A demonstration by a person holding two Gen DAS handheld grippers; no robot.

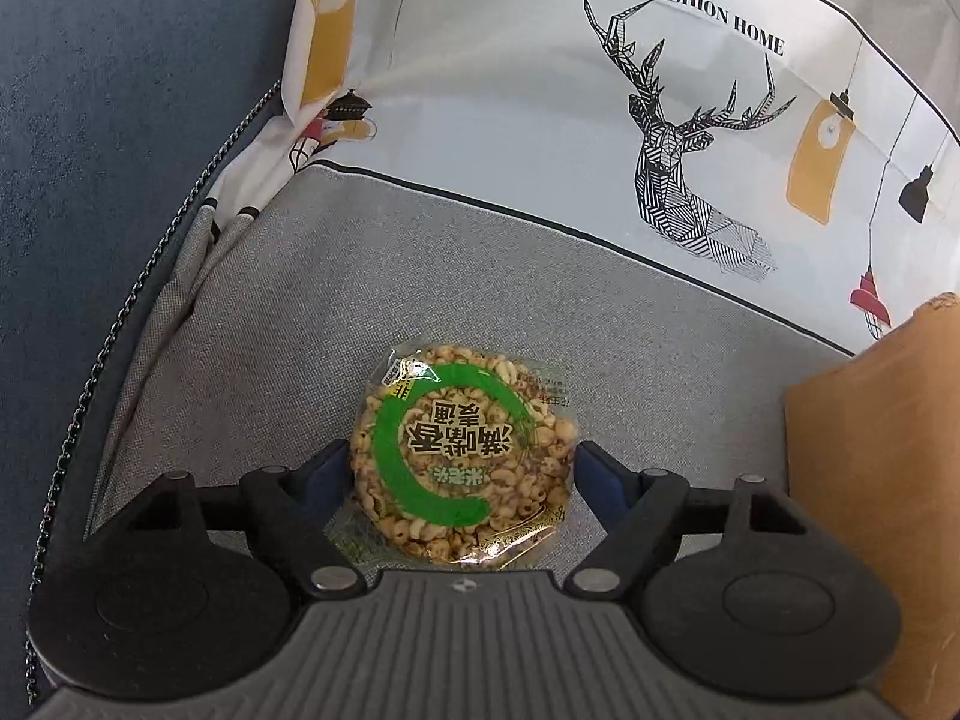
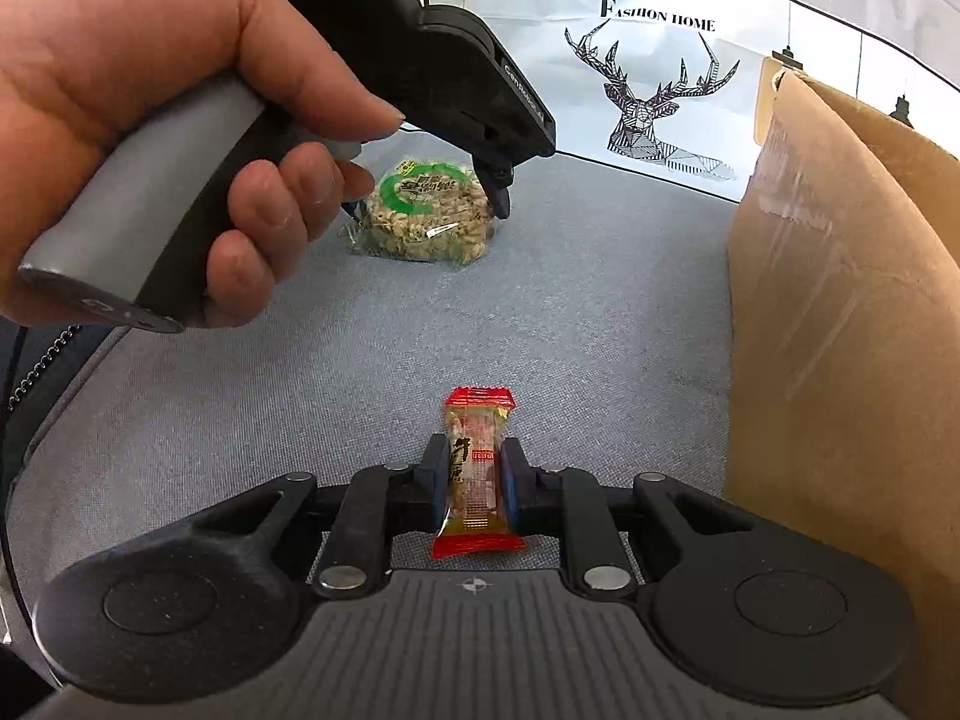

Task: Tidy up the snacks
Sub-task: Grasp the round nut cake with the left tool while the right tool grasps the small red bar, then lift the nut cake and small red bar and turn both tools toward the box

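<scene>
On the grey cloth (image 1: 252,324), the left gripper (image 1: 462,468) has its jaws spread around a round puffed-grain cake (image 1: 462,456) in clear wrap with a green ring, the blue pads at its sides but not clearly pressing it. Further right, the right gripper (image 2: 474,480) pinches a small red-ended candy bar (image 2: 477,474) upright between its pads. A cardboard box (image 2: 840,312) stands just beside it at far right.

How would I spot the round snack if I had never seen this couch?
Find the grey cushion in front of the deer-print fabric. Left of the cardboard box lies a round puffed-grain cake in clear wrap. Its green ring sets it apart from the slim red-ended candy.
</scene>
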